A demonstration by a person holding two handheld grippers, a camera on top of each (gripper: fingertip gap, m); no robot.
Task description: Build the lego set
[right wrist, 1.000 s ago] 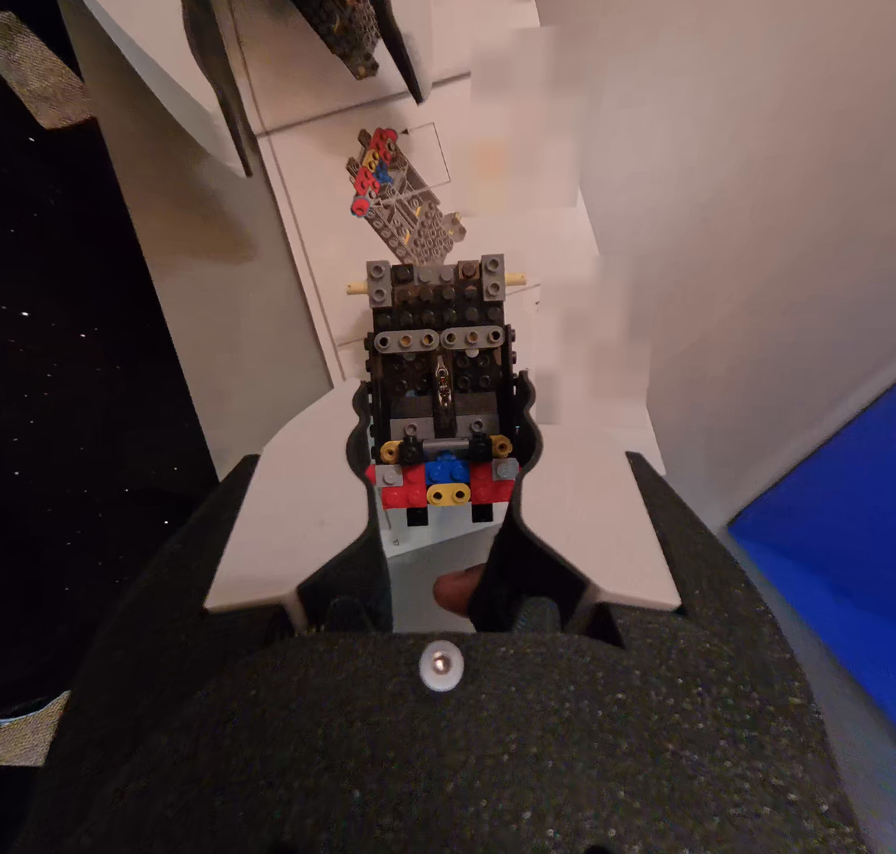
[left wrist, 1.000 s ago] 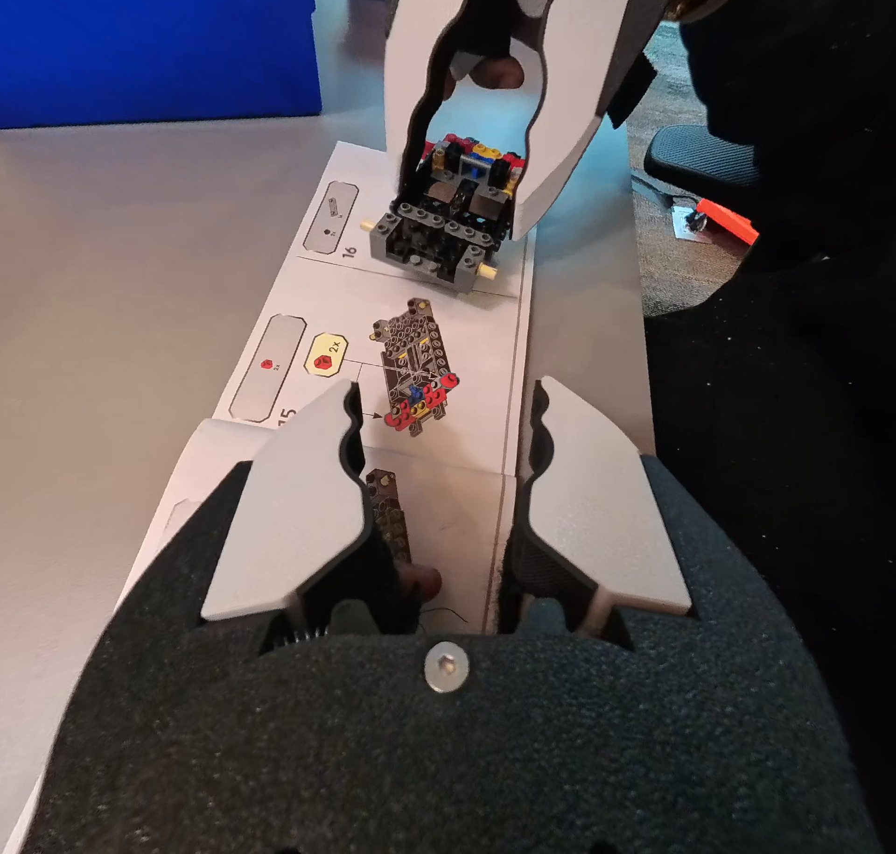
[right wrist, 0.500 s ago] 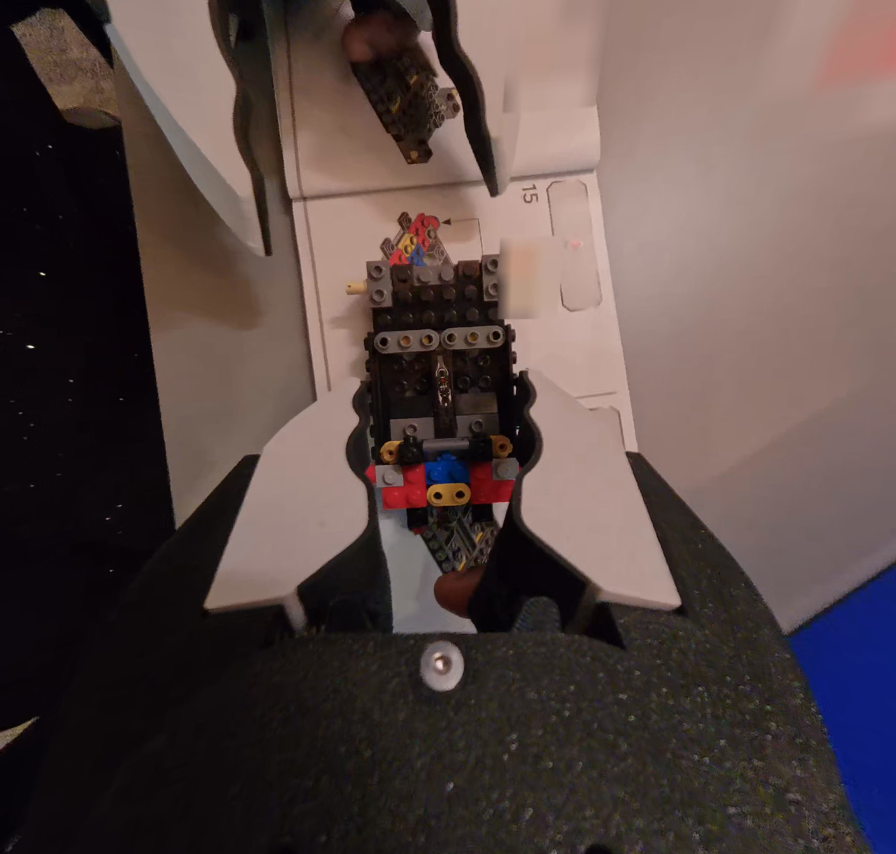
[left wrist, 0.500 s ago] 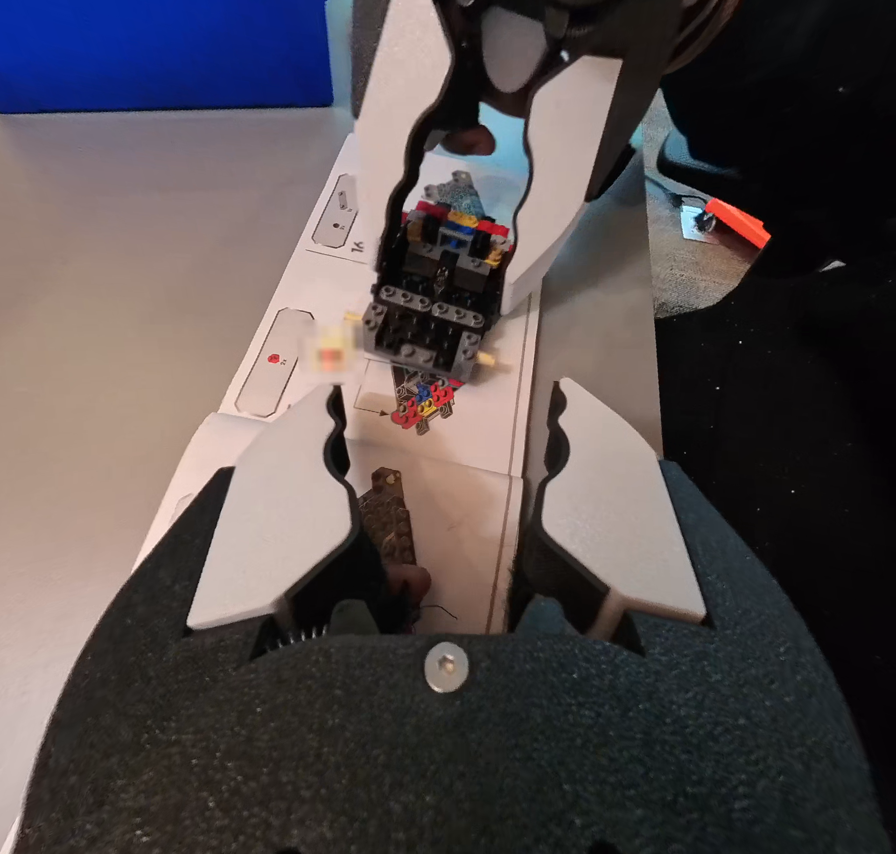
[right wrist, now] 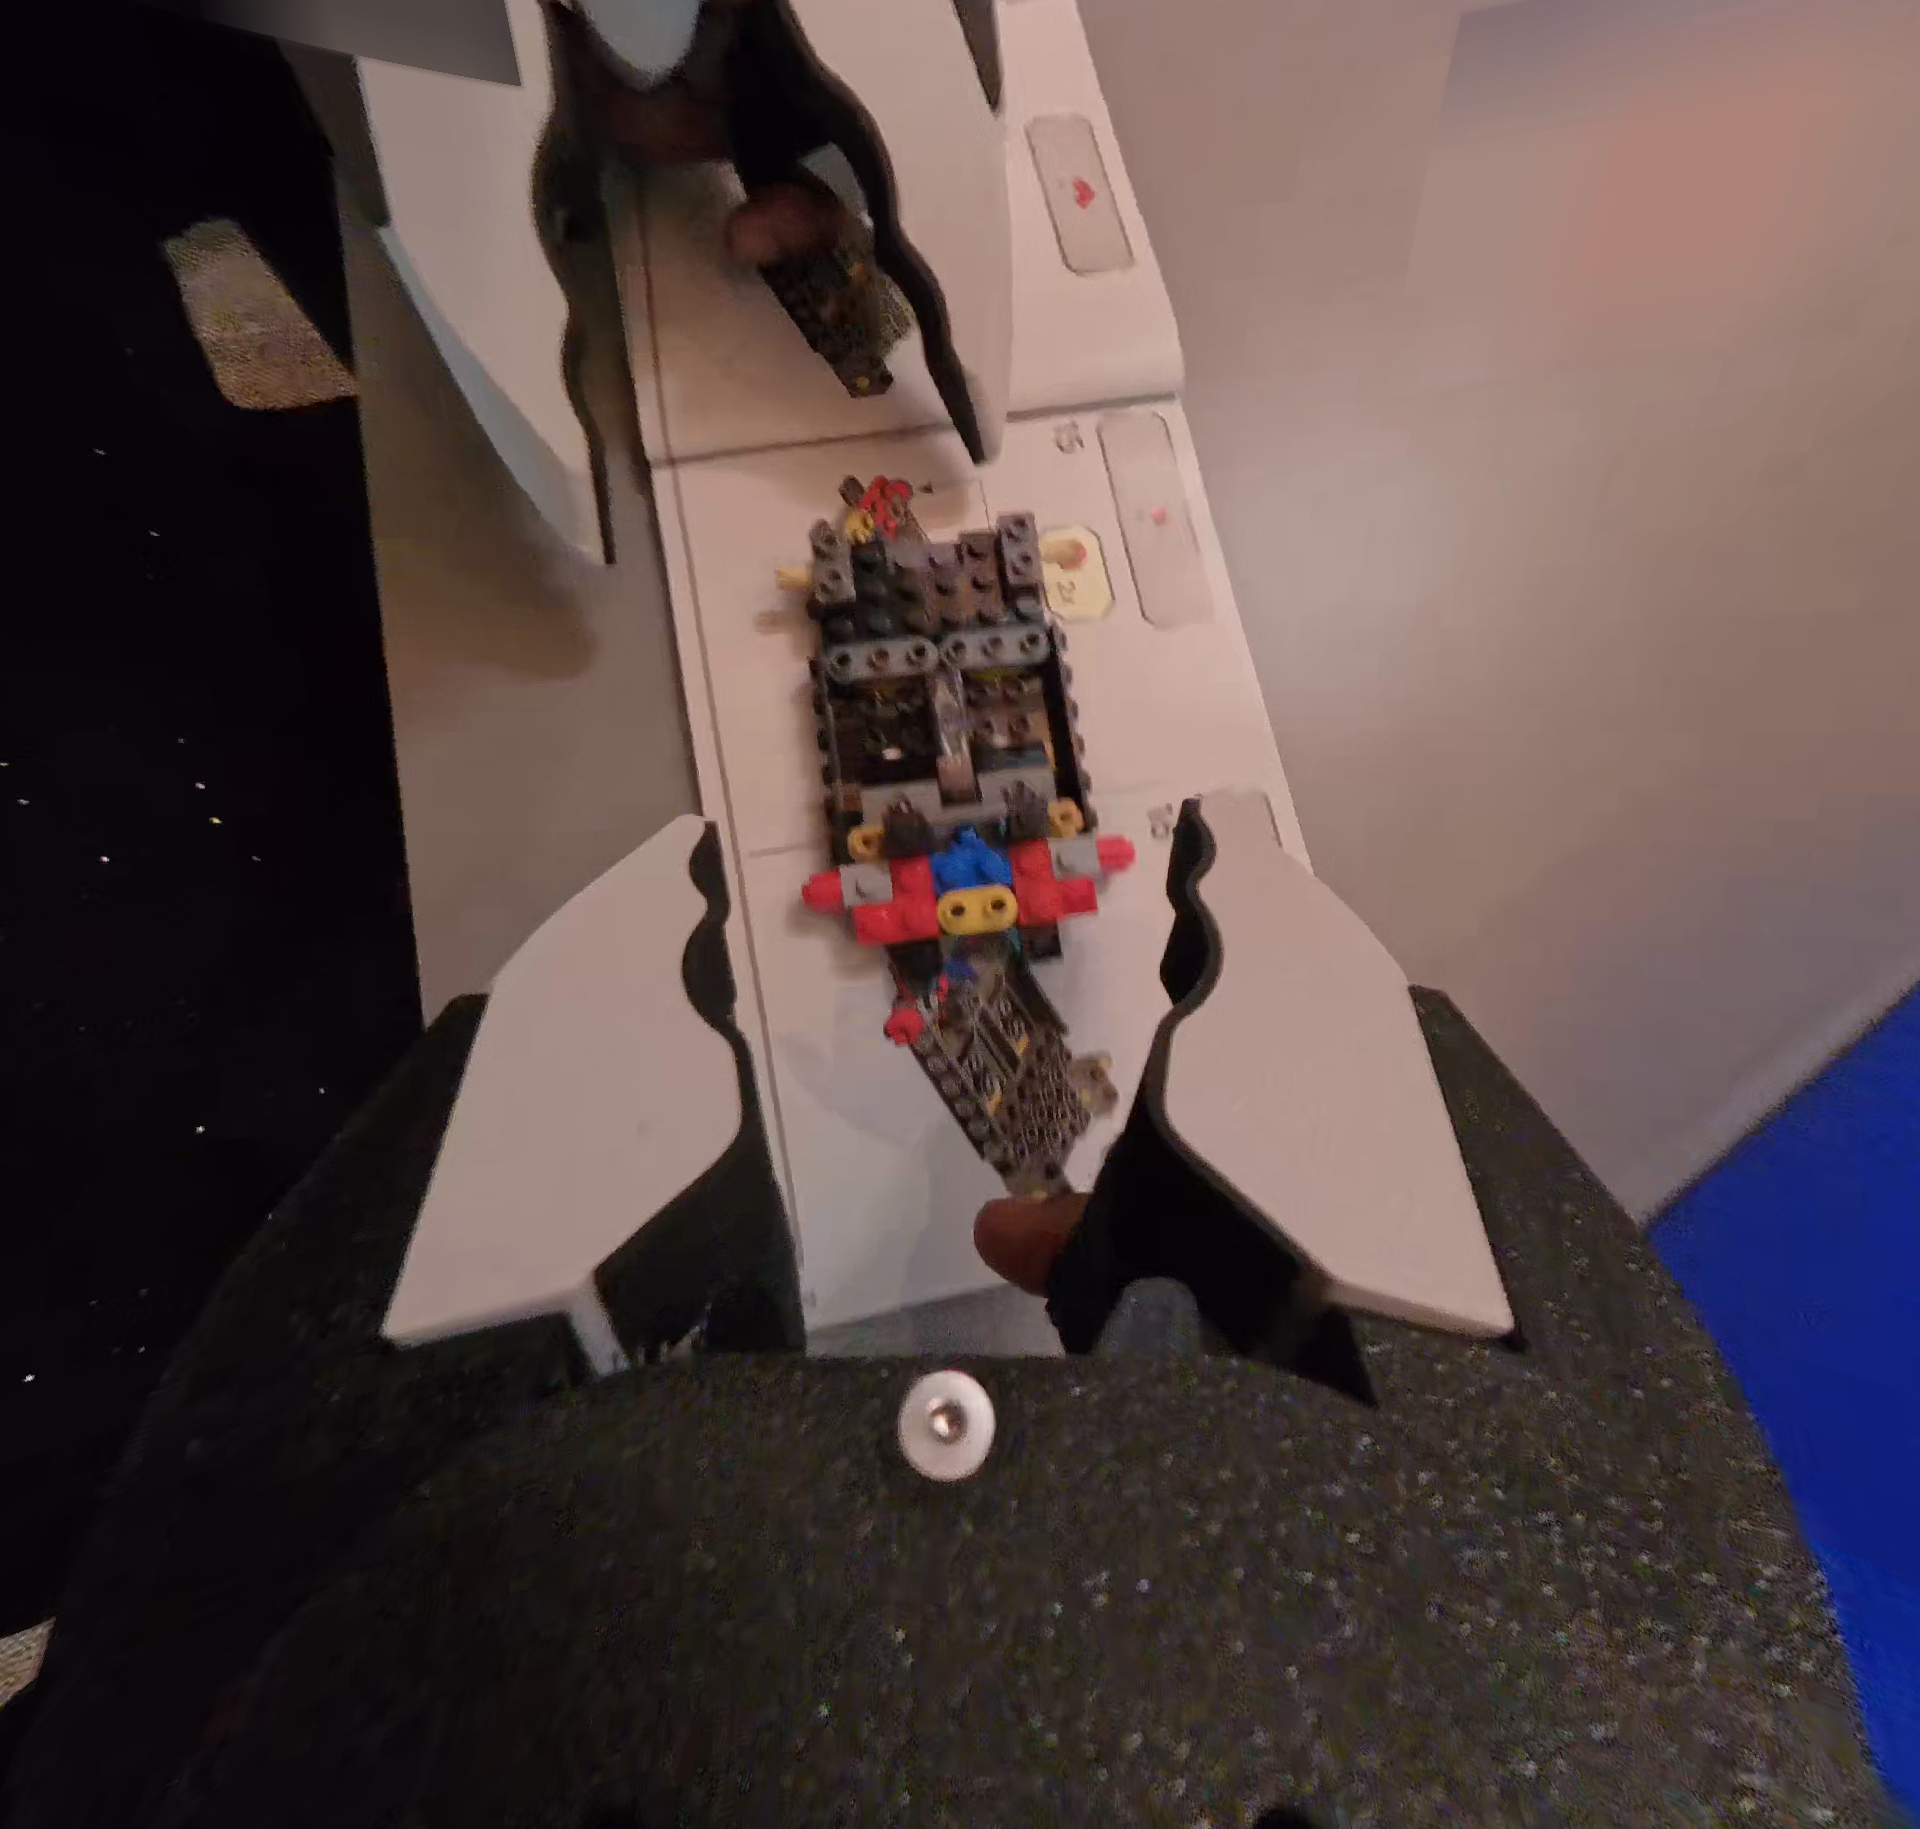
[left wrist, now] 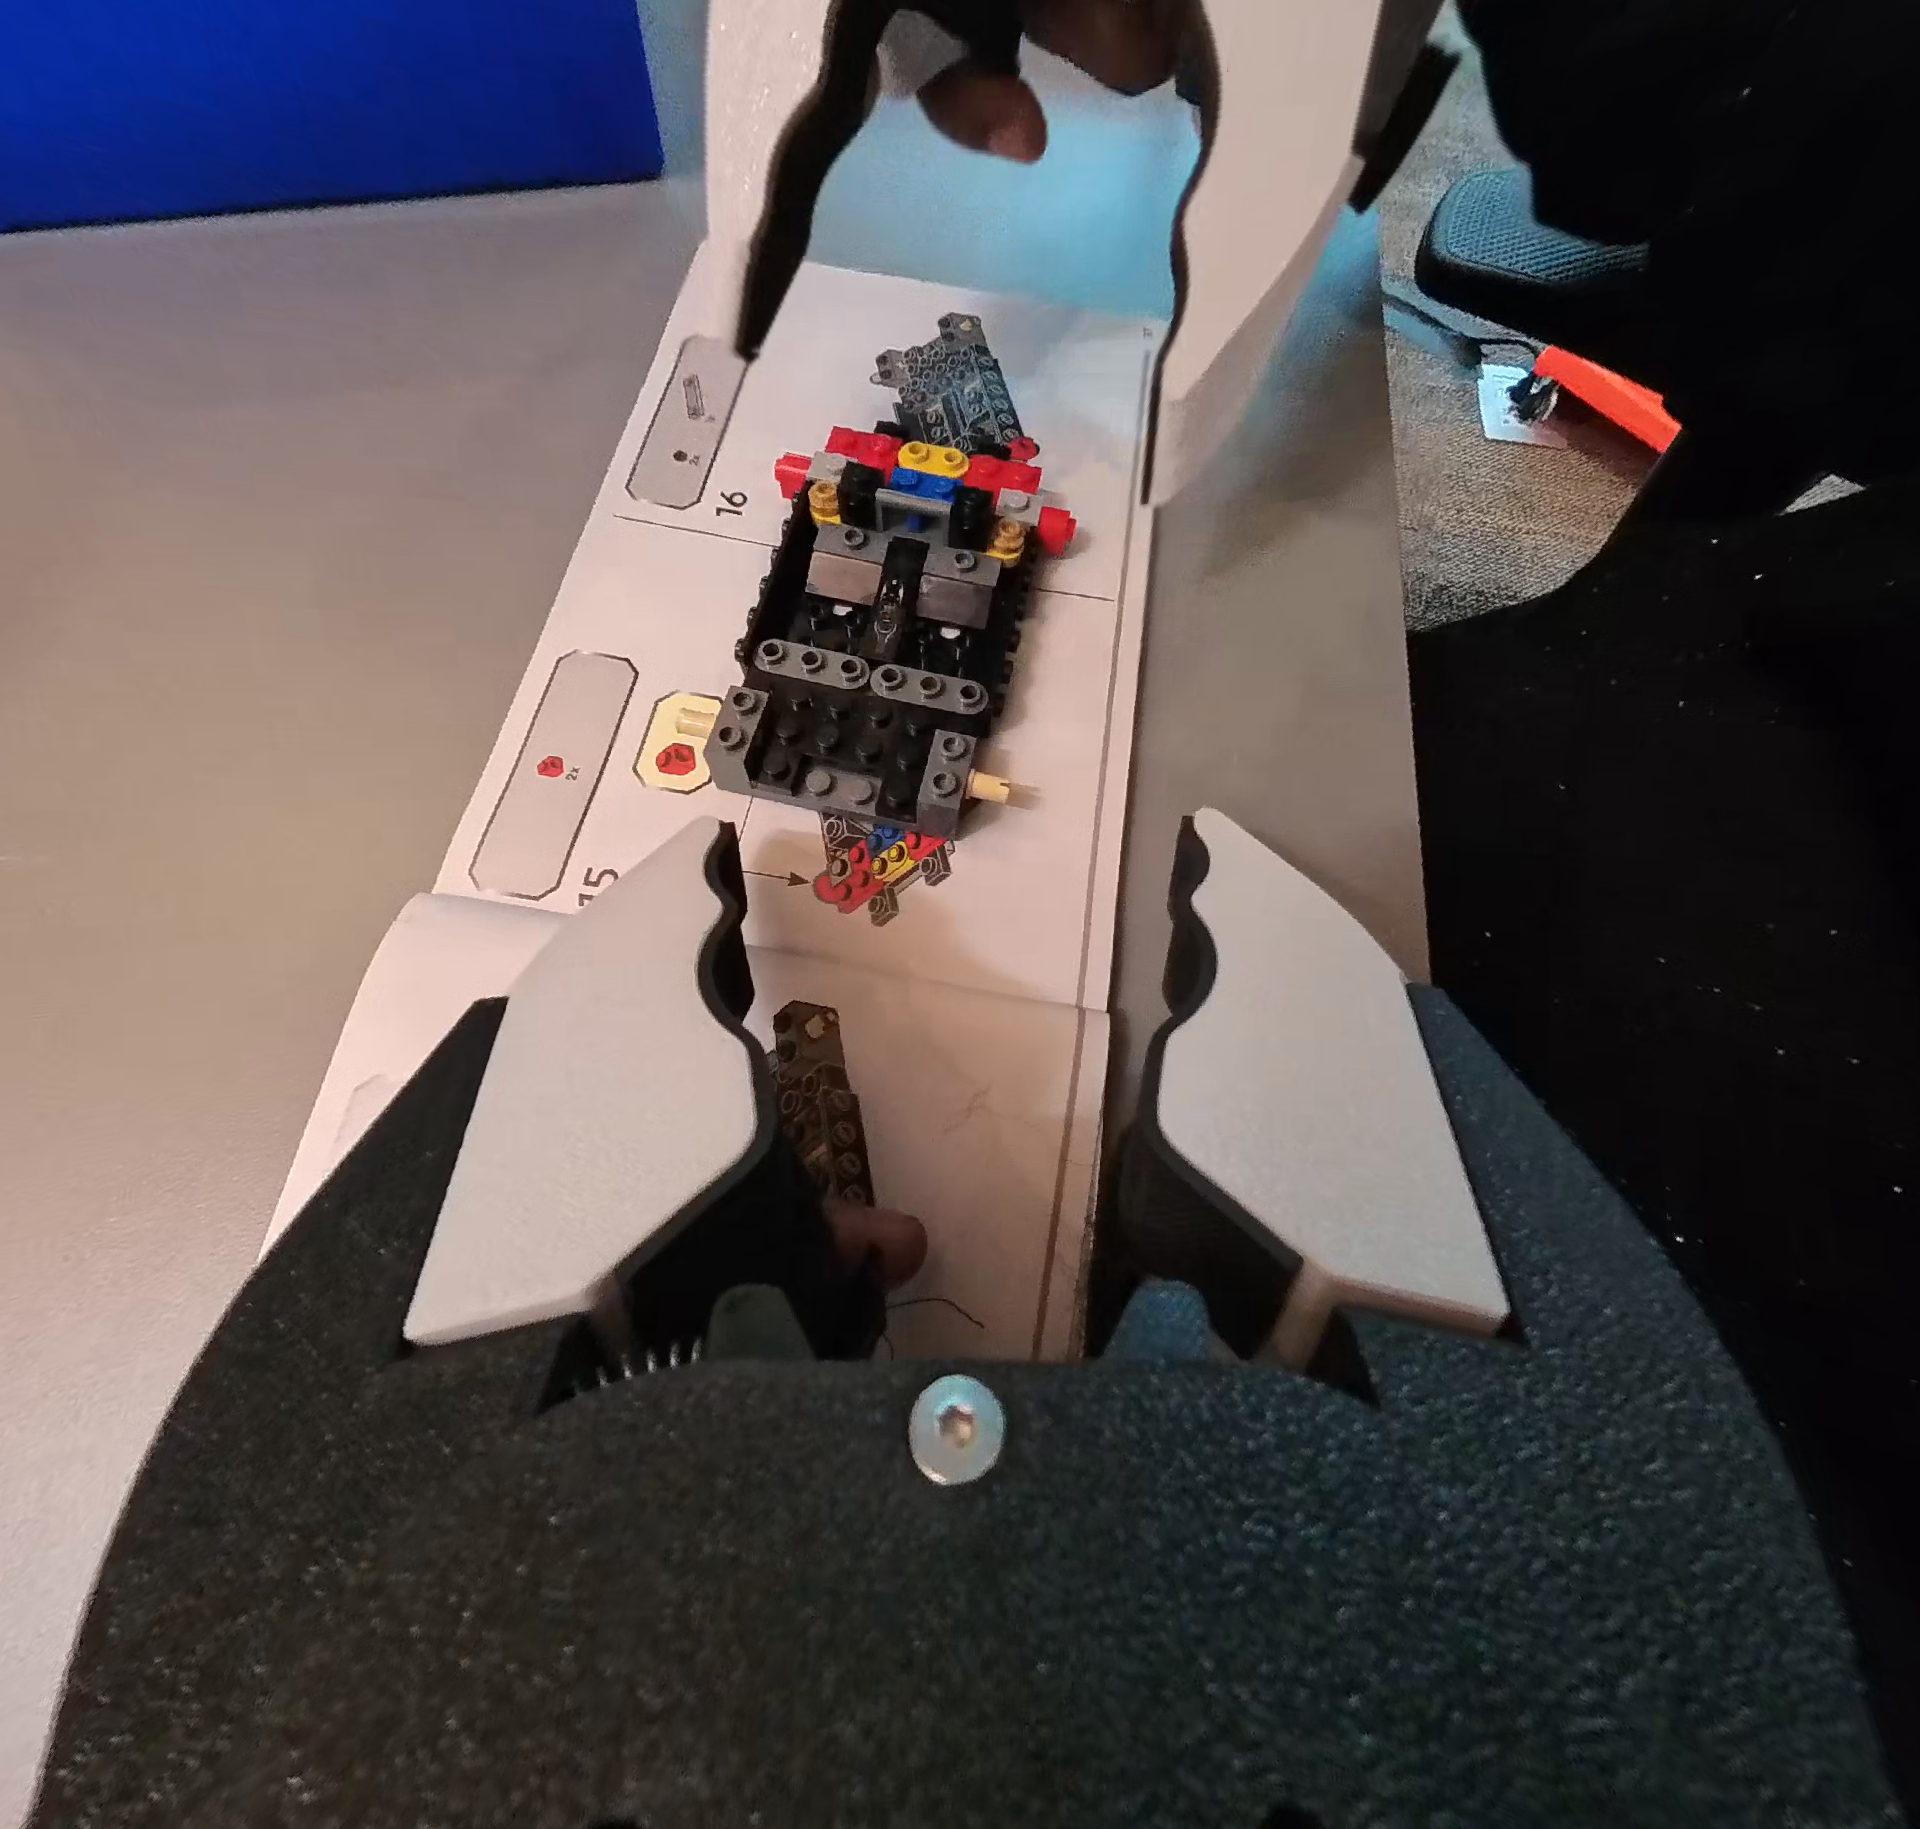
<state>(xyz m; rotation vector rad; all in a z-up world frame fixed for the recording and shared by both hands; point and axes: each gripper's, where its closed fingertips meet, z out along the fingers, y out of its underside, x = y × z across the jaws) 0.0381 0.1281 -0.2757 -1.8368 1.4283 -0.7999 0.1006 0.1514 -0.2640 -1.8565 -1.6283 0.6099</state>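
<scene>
The lego model (left wrist: 883, 657), a black and grey chassis with red, yellow and blue bricks at its far end, lies on the open instruction booklet (left wrist: 665, 584). My left gripper (left wrist: 956, 844) is open and empty, its tips just short of the model's near grey end. My right gripper (left wrist: 945, 418) is open and hangs above the model's red end, apart from it. In the right wrist view the model (right wrist: 945, 730) lies just beyond my open right gripper (right wrist: 948, 823), with the left gripper (right wrist: 790, 501) facing it from the far side.
The booklet (right wrist: 1143, 709) lies along the edge of a grey table (left wrist: 260, 532). A blue panel (left wrist: 312, 44) stands at the table's back. Off the edge are dark clothing, a chair (left wrist: 1517, 241) and an orange object (left wrist: 1605, 408) on the floor.
My right gripper carried the model toward the left gripper, set it down on the booklet, opened and let it go. The left gripper stayed open, nearly in place.
</scene>
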